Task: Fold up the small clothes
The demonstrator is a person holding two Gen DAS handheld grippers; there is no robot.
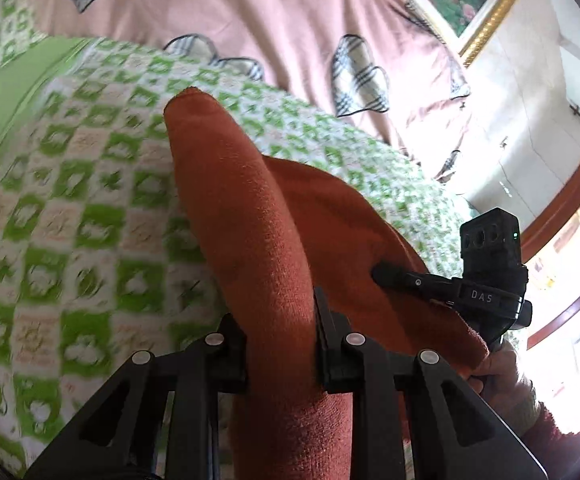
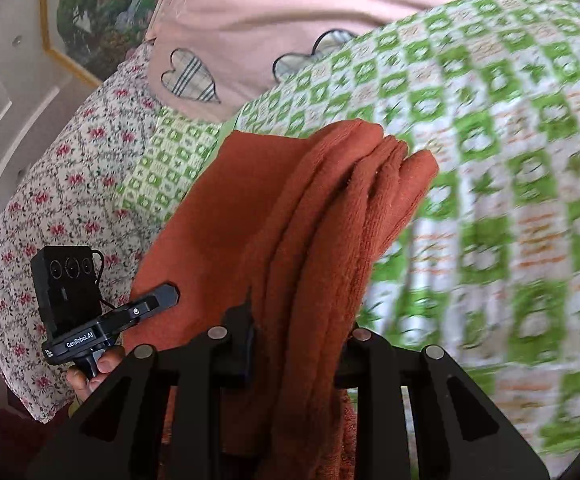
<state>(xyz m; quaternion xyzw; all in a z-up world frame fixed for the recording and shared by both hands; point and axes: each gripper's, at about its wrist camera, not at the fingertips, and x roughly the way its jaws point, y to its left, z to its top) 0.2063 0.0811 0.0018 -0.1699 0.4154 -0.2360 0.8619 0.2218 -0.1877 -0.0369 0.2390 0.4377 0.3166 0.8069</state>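
Clamping orange cloth (image 1: 249, 220): both tongs (image 1: 277, 340).

We're in a home bedroom: a bed under a green checked blanket (image 2: 490, 128), a pink quilt (image 1: 229, 12) with plaid hearts, a floral pillow (image 2: 61, 184), a gilt-framed landscape painting (image 2: 89, 4) on the wall.

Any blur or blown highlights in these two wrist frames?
Left wrist view: green checked bedspread smeared by motion blur, rust-orange cloth in the left gripper stays sharp, window at right blown out. Right wrist view: bedspread blurred on the right, cloth sharp, no glare; strong fisheye curvature in both.
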